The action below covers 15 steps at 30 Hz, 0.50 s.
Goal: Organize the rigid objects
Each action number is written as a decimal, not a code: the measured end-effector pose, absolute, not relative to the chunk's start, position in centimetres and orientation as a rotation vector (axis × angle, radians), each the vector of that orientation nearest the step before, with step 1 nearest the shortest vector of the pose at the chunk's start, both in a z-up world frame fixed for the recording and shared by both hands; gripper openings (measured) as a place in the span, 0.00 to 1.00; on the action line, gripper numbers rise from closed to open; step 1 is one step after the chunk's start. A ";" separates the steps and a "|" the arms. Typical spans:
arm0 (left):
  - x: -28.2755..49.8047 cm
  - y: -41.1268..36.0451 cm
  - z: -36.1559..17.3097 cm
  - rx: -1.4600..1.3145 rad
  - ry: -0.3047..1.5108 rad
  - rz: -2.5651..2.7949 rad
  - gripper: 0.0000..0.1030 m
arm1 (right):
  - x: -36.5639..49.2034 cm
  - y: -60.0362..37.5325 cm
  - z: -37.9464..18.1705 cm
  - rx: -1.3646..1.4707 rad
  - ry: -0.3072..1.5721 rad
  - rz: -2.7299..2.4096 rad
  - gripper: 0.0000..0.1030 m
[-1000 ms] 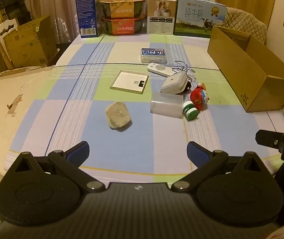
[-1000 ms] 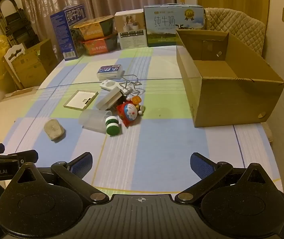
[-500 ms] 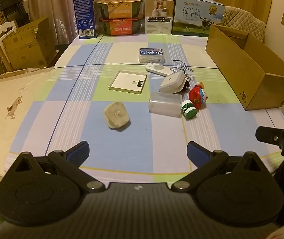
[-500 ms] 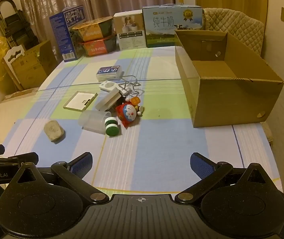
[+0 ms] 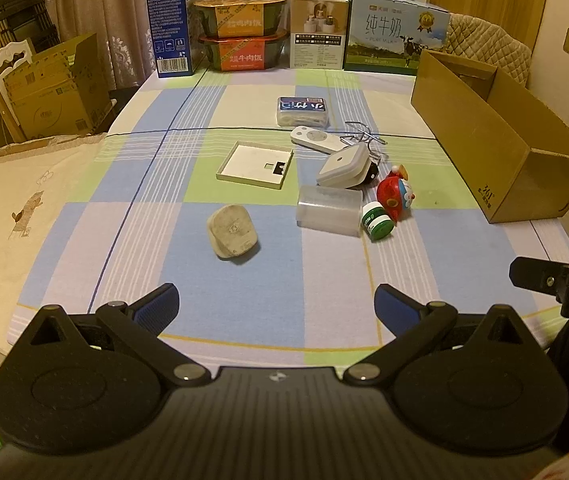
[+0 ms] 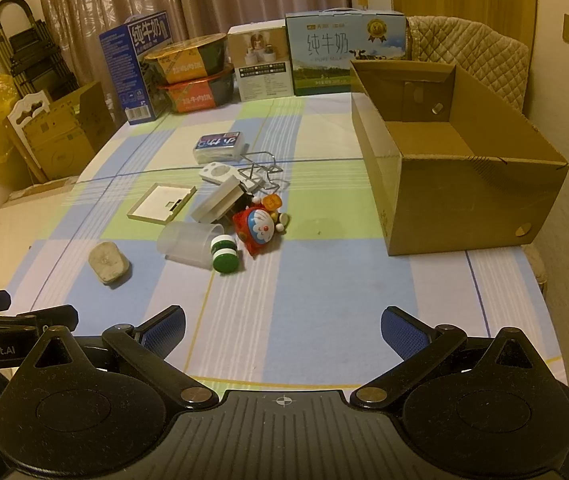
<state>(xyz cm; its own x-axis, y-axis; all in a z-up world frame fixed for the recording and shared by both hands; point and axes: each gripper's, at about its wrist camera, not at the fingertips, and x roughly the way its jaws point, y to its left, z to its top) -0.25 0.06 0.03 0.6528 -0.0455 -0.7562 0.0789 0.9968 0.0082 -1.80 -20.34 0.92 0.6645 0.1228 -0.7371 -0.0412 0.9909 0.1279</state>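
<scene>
One open container: the cardboard box (image 6: 460, 184) sits at the right side of the table (image 5: 268, 280), top open; the floor that shows inside is bare.
Clear plastic tub: the tub (image 5: 329, 210) lies on its side near the table's middle, mouth toward the green-capped bottle (image 5: 377, 222); whether anything is in it cannot be told.
Shallow tray: the white box lid (image 5: 255, 164) lies flat, left of the cluster, with only a small dark cut-out showing in it.
Cluster: the red Doraemon toy (image 6: 256, 226), white square device (image 5: 343, 166), remote (image 5: 315, 137), wire piece (image 6: 262, 168) and card pack (image 5: 302, 110) lie close together between tub and box.
Lone item: the grey stone-like lump (image 5: 231, 231) lies apart, on a blue square left of the tub.
Far edge: milk cartons and stacked noodle bowls (image 5: 244, 32) line the back rim.
Open room: a broad strip of bare cloth runs between the cluster and both grippers; a free lane also lies between toy and box wall.
Left gripper (image 5: 276, 304): fingers spread wide, holding and touching nothing, above the near edge.
Right gripper (image 6: 282, 328): fingers equally wide apart, empty, above the near edge.
</scene>
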 end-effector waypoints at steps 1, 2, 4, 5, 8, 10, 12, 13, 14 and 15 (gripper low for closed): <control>-0.2 0.1 0.0 0.042 0.857 -0.071 0.99 | -1.8 -20.3 0.9 0.103 0.839 0.093 0.98; -0.2 0.1 0.0 0.042 0.857 -0.071 0.99 | -1.8 -20.3 0.9 0.102 0.838 0.092 0.98; -0.2 0.1 0.0 0.041 0.857 -0.071 0.99 | -1.8 -20.4 0.9 0.103 0.839 0.092 0.98; -0.2 0.1 0.0 0.041 0.858 -0.071 0.99 | -1.8 -20.4 0.9 0.103 0.839 0.092 0.98; -0.2 0.0 0.0 0.041 0.860 -0.072 0.99 | -1.8 -20.4 0.9 0.103 0.840 0.092 0.98; -0.2 0.0 0.1 0.042 0.859 -0.073 0.99 | -1.8 -20.4 0.9 0.104 0.839 0.092 0.98; -0.2 0.0 0.1 0.042 0.860 -0.071 0.99 | -1.8 -20.4 0.9 0.103 0.839 0.093 0.98; -0.2 0.0 0.1 0.040 0.859 -0.072 0.99 | -1.8 -20.4 0.9 0.103 0.840 0.093 0.98; -0.2 0.0 0.1 0.041 0.860 -0.073 0.99 | -1.8 -20.4 0.9 0.103 0.840 0.093 0.98; -0.2 0.0 0.1 0.041 0.861 -0.071 0.99 | -1.8 -20.4 0.8 0.104 0.840 0.093 0.98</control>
<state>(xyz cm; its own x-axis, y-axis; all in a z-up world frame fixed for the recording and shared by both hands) -0.19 0.02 0.07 0.6496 -0.0463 -0.7588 0.0792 0.9968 0.0070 -1.80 -20.39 0.82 0.6636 0.1228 -0.7379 -0.0409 0.9909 0.1281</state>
